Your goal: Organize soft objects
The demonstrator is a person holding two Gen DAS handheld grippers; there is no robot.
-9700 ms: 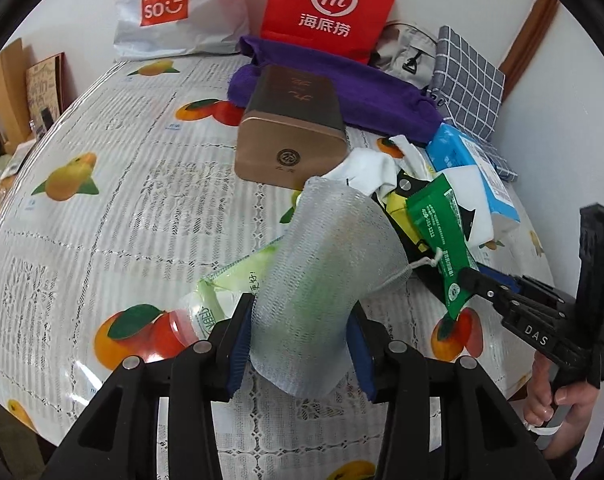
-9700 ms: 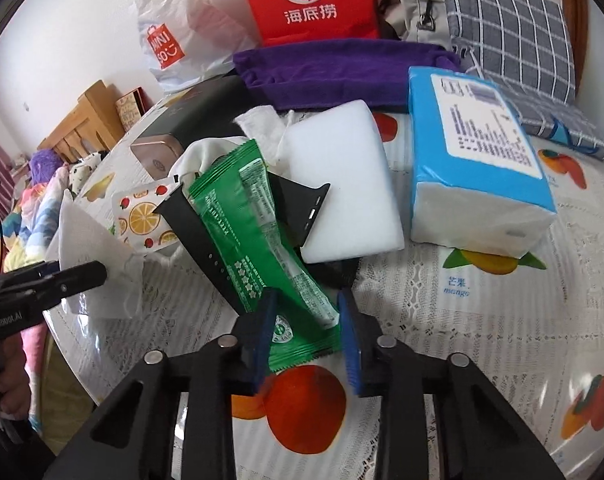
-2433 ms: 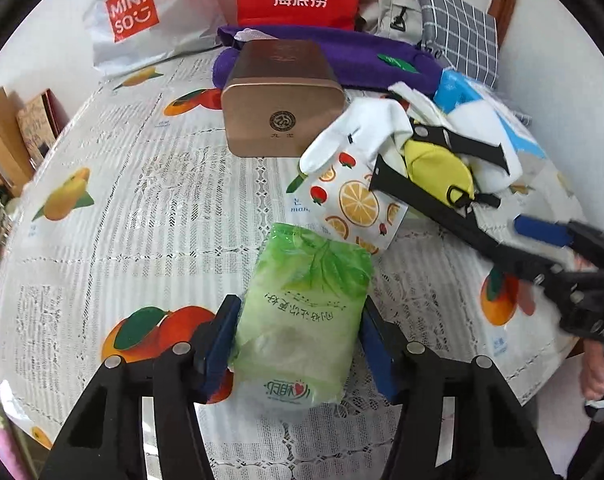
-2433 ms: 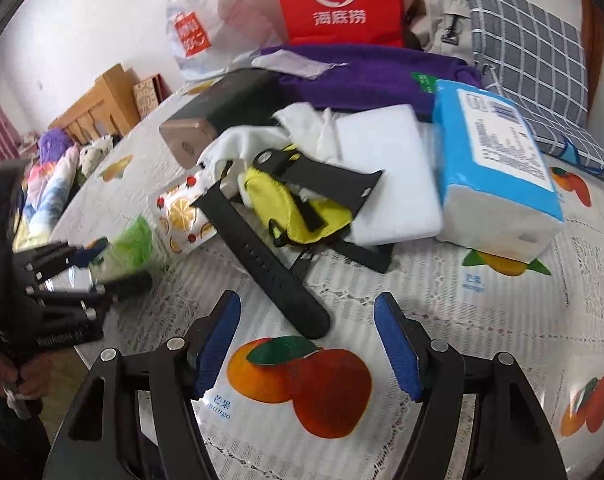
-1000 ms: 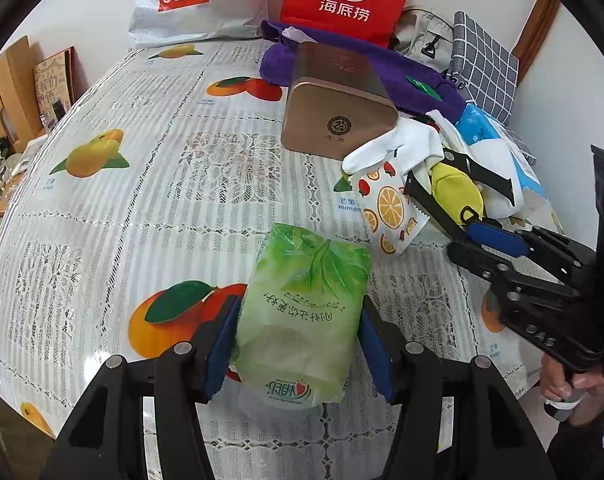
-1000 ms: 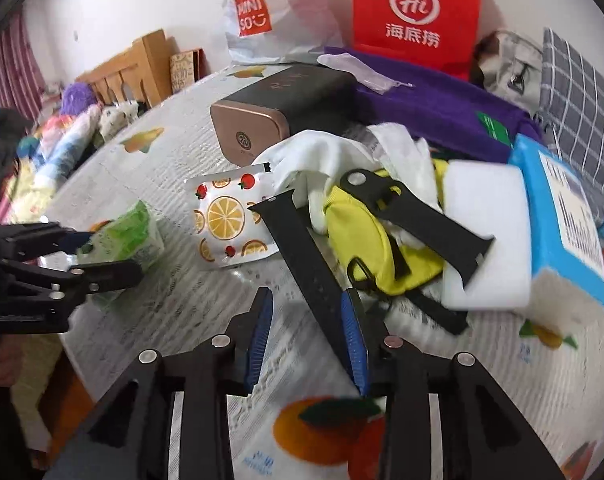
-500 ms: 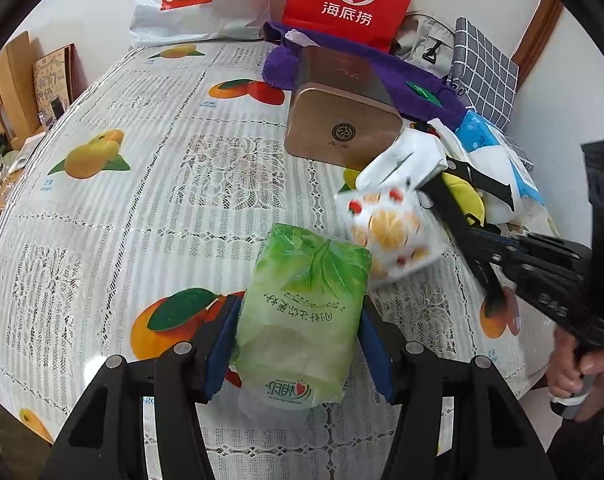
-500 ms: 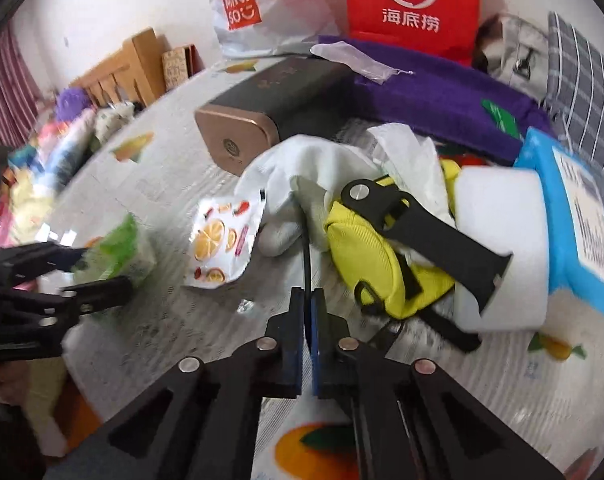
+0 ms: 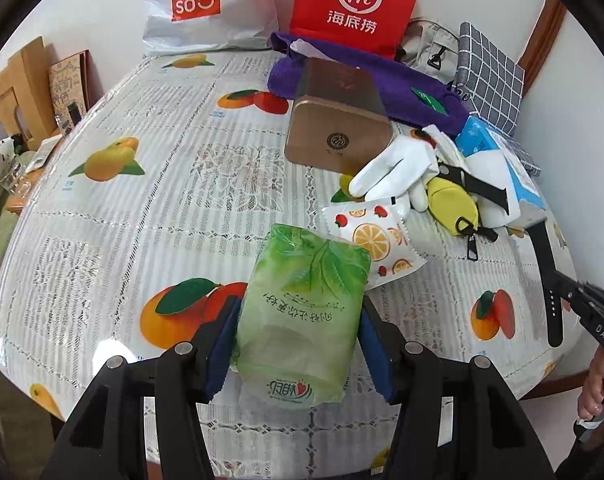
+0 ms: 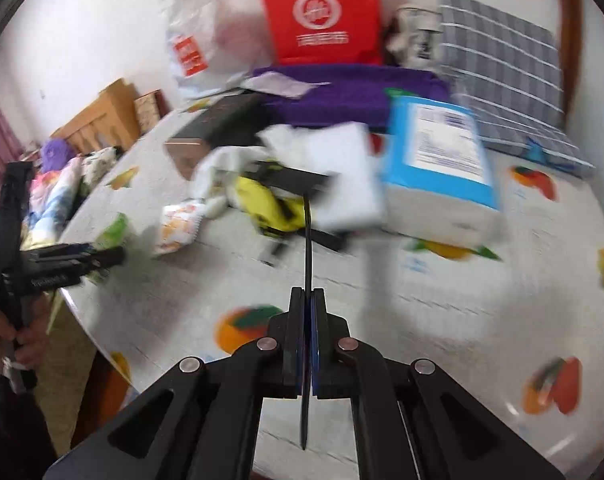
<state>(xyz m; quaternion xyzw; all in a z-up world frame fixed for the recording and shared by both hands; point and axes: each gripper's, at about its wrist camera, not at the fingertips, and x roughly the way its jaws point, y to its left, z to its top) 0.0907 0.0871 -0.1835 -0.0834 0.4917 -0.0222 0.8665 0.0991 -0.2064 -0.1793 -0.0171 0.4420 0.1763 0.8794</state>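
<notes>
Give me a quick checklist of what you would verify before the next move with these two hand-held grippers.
1. Left hand-held gripper holds the green tissue pack squarely: ok.
2. Right hand-held gripper shut on the black strap: ok.
3. Strap clear of the yellow pouch: cannot tell, the picture is blurred.
4. Bare tablecloth for setting things down: ok.
5. Orange-print packet clear of the pack: not ok, they overlap.

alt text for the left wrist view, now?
The left gripper clamps a green tissue pack above a fruit-print tablecloth. Behind it lie a bronze box and a pile of soft items; the right gripper holds a black strap.
</notes>
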